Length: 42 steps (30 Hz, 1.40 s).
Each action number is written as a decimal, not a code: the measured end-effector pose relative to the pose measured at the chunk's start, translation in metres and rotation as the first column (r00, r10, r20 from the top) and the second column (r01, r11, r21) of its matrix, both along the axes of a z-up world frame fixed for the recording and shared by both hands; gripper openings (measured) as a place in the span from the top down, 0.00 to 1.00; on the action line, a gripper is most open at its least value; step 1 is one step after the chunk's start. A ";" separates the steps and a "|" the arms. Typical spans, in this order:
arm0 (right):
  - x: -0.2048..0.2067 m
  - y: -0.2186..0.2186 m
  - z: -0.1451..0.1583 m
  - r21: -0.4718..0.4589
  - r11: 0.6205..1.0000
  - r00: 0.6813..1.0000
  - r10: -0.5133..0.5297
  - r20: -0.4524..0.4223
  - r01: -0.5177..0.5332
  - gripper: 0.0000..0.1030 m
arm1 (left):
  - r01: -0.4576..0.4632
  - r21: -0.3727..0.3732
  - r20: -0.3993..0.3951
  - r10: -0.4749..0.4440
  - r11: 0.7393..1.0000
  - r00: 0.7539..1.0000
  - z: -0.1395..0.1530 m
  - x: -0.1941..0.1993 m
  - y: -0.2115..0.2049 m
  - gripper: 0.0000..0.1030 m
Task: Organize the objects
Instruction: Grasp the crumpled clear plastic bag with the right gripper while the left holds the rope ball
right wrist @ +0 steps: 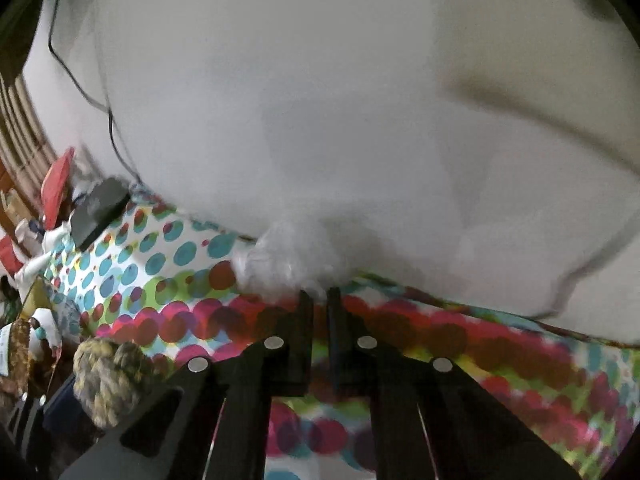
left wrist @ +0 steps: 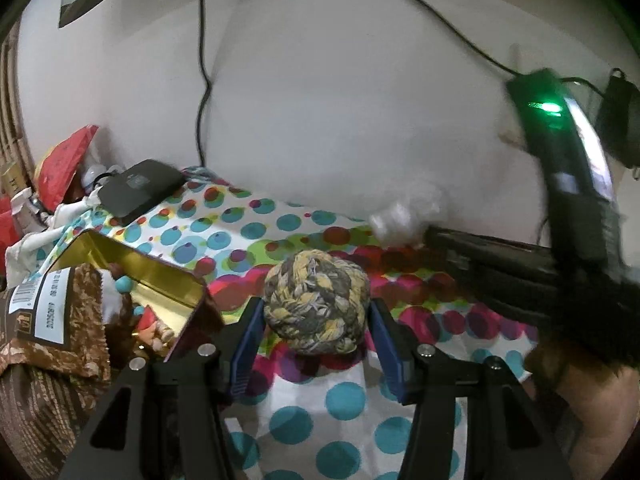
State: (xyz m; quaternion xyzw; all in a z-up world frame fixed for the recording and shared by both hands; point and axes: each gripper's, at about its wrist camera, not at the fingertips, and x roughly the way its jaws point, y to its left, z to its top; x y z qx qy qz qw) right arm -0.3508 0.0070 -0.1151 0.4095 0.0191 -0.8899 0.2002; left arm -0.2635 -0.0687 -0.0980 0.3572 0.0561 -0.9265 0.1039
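Observation:
My left gripper (left wrist: pixel 316 304) is shut on a yellow-and-grey braided rope ball (left wrist: pixel 316 300), its blue pads (left wrist: pixel 250 332) pressing both sides, above the polka-dot cloth (left wrist: pixel 352 400). The ball also shows in the right wrist view (right wrist: pixel 112 380) at lower left. An open gold-lined tin (left wrist: pixel 160 284) with small toys inside stands just left of the ball. My right gripper (right wrist: pixel 319 300) has its fingers nearly together, with a crumpled clear plastic piece (right wrist: pixel 276 268) just past the tips; I cannot tell whether it is pinched. The right gripper shows as a dark blur in the left view (left wrist: pixel 500 264).
A black flat device (left wrist: pixel 140 192) lies at the cloth's far left, by a red packet (left wrist: pixel 64 168) and clutter. A brown patterned bag (left wrist: pixel 52 320) leans at the left edge. A white wall with a hanging cable (left wrist: pixel 202 80) stands behind.

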 end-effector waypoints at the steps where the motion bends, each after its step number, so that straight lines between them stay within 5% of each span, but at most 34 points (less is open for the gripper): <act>1: 0.004 0.007 0.003 -0.004 1.000 1.000 -0.008 -0.015 0.008 0.94 | 0.005 -0.010 -0.005 -0.005 1.000 1.000 0.001 0.001 0.003 0.48; 7: 0.040 0.050 0.018 0.009 0.998 0.997 -0.059 -0.056 0.059 0.93 | 0.046 0.003 -0.018 -0.046 0.999 0.999 0.003 0.003 0.011 0.48; 9: 0.040 0.054 0.014 0.002 0.999 0.999 -0.033 -0.017 0.033 0.83 | 0.050 0.006 -0.020 -0.050 0.999 0.999 0.004 0.004 0.013 0.48; 10: 0.038 0.055 0.014 -0.032 0.999 1.000 -0.025 -0.010 0.024 0.70 | 0.050 0.002 -0.018 -0.050 0.999 0.999 0.003 0.004 0.013 0.48; 11: 0.035 0.056 0.014 -0.064 0.998 1.000 -0.016 -0.001 0.015 0.29 | 0.045 0.003 -0.016 -0.045 0.999 0.999 0.003 0.004 0.013 0.48; 12: 0.033 0.055 0.016 -0.084 0.996 1.000 -0.024 -0.005 0.024 0.06 | 0.043 0.006 -0.014 -0.042 0.999 0.999 0.003 0.004 0.012 0.48; 15: 0.037 0.054 0.027 -0.151 0.988 0.997 -0.029 -0.070 0.018 0.06 | 0.024 0.016 -0.009 -0.024 1.000 1.000 0.002 0.004 0.008 0.48; 20: 0.023 0.027 0.018 0.002 1.000 0.998 0.020 -0.056 -0.019 0.06 | 0.017 0.025 0.000 -0.017 1.000 1.000 0.000 0.005 0.006 0.48; 22: 0.015 0.021 0.007 0.038 0.999 0.999 0.035 -0.008 -0.035 0.20 | 0.018 0.027 -0.002 -0.018 0.999 1.000 0.001 0.005 0.006 0.48; 24: 0.013 0.016 -0.005 0.031 0.997 0.997 0.063 0.040 -0.064 0.57 | 0.012 0.024 -0.001 -0.012 1.000 1.000 0.001 0.006 0.005 0.48; 29: 0.030 0.029 0.001 0.007 0.999 0.999 0.045 -0.009 -0.045 0.63 | 0.028 0.023 -0.003 -0.028 0.999 1.000 0.001 0.007 0.008 0.48; 36: 0.086 0.107 0.020 -0.018 0.988 0.981 -0.152 -0.119 0.151 0.63 | 0.062 0.010 -0.018 -0.062 0.998 0.998 0.004 0.010 0.018 0.47; 42: 0.129 0.158 0.012 0.025 0.966 0.963 -0.255 -0.090 0.258 0.62 | 0.095 -0.002 -0.018 -0.095 0.996 0.995 0.004 0.011 0.027 0.48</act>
